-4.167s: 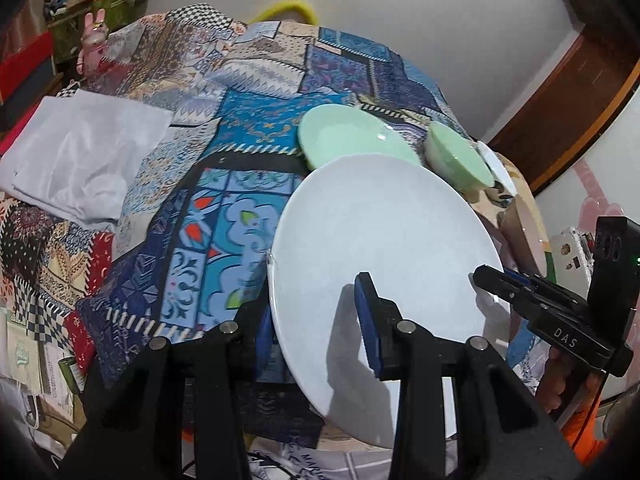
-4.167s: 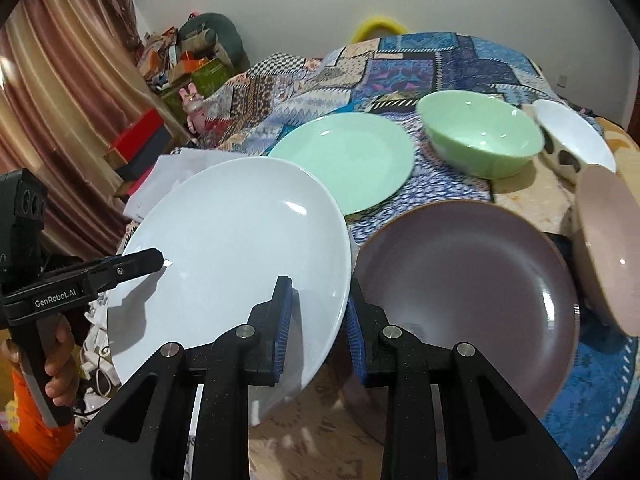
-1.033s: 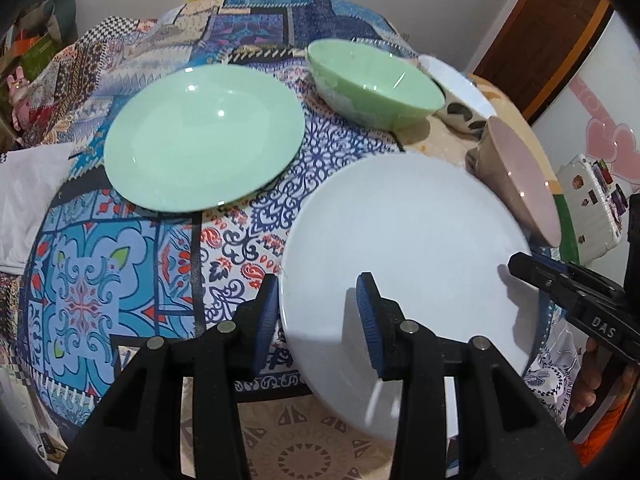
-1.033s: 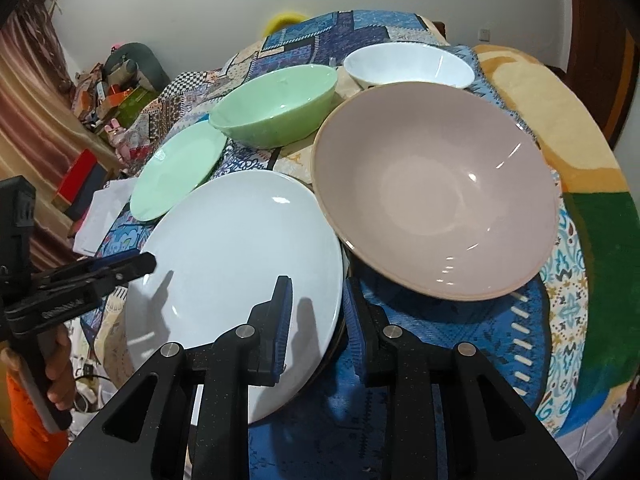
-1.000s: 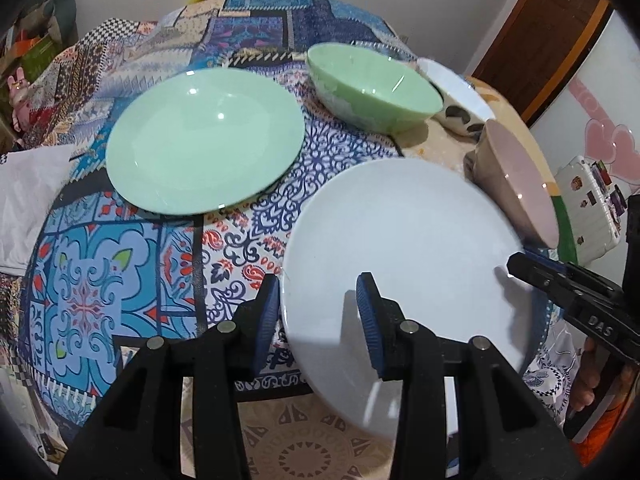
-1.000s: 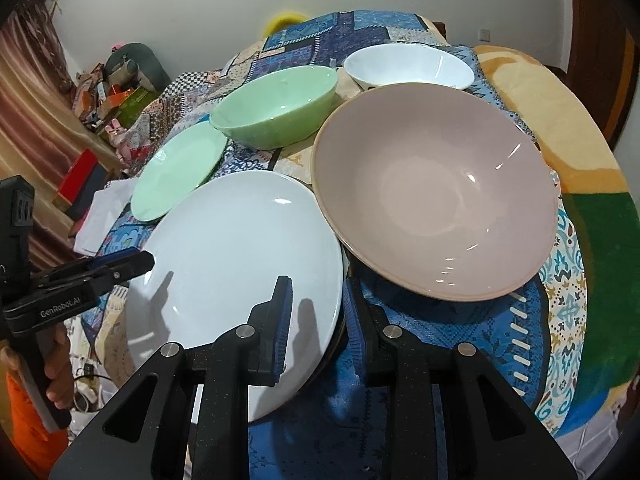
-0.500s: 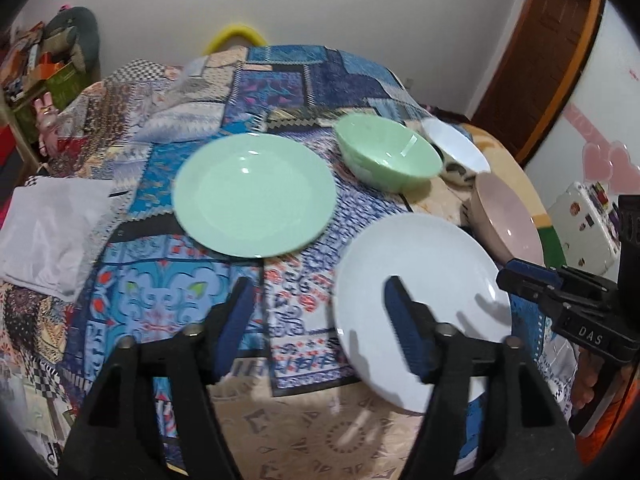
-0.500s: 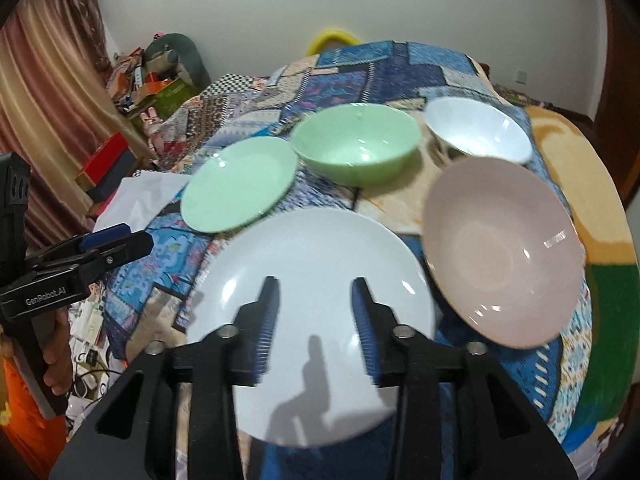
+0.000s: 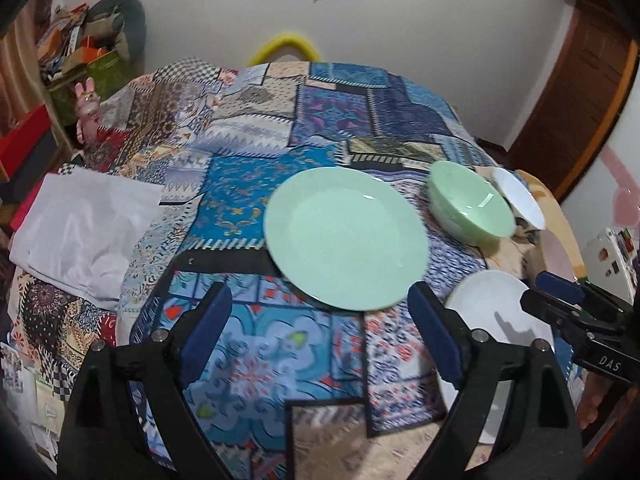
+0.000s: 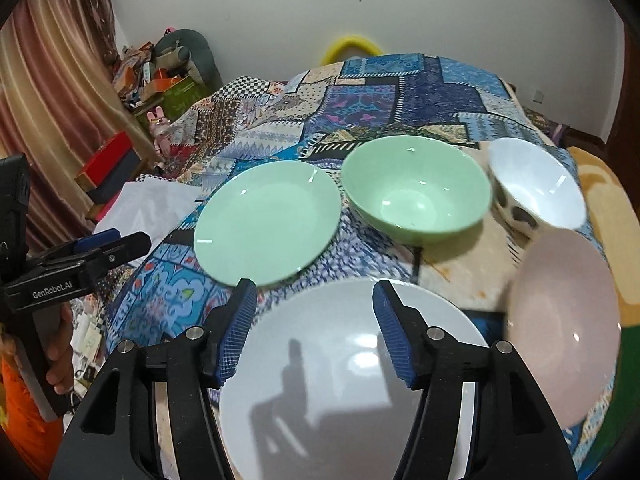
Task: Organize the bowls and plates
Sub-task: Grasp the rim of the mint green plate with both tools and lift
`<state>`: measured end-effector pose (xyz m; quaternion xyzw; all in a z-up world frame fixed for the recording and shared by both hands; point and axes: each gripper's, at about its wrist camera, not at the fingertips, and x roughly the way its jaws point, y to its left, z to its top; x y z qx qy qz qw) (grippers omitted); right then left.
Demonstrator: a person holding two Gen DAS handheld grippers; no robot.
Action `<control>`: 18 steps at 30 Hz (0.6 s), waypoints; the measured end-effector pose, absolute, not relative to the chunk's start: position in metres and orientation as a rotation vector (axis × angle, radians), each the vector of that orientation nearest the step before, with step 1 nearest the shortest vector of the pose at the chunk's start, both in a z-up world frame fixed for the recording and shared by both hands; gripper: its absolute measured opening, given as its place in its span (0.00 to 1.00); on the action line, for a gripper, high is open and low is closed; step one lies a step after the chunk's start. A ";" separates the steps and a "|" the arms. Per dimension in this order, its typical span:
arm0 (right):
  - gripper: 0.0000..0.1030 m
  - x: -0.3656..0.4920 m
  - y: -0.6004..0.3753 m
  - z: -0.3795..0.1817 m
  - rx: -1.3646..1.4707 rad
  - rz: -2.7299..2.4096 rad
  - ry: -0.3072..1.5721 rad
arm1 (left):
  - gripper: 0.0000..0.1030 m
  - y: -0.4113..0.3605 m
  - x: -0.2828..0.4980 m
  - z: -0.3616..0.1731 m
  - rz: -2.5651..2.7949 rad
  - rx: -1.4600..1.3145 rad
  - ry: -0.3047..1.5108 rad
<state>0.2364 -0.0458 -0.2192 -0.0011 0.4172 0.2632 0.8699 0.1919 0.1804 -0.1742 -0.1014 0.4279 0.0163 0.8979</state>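
A: Where was the green plate [image 9: 346, 236]?
B: Centre frame, just beyond the left gripper [image 9: 320, 332], nearer it than the right gripper [image 10: 314, 330].
A: Jaws?
B: Both opening, empty; white plate [image 10: 348, 384] lay below the right.

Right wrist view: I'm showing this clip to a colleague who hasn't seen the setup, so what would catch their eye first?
Likely the white plate lying near, below the right gripper, whose jaws are opening with nothing between them. Behind it sit a green plate and green bowl, with a pink bowl at right, all on a busy blue patchwork cloth.
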 end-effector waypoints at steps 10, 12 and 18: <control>0.49 0.278 -0.016 -0.247 -0.039 0.537 0.948 | 0.87 0.213 0.232 -0.214 0.040 -0.191 0.937; 0.44 0.284 -0.011 -0.252 -0.052 0.542 0.965 | 0.87 0.219 0.242 -0.223 0.034 -0.204 0.954; 0.30 0.292 -0.001 -0.263 -0.100 0.533 0.993 | 0.68 0.228 0.272 -0.243 0.013 -0.205 0.993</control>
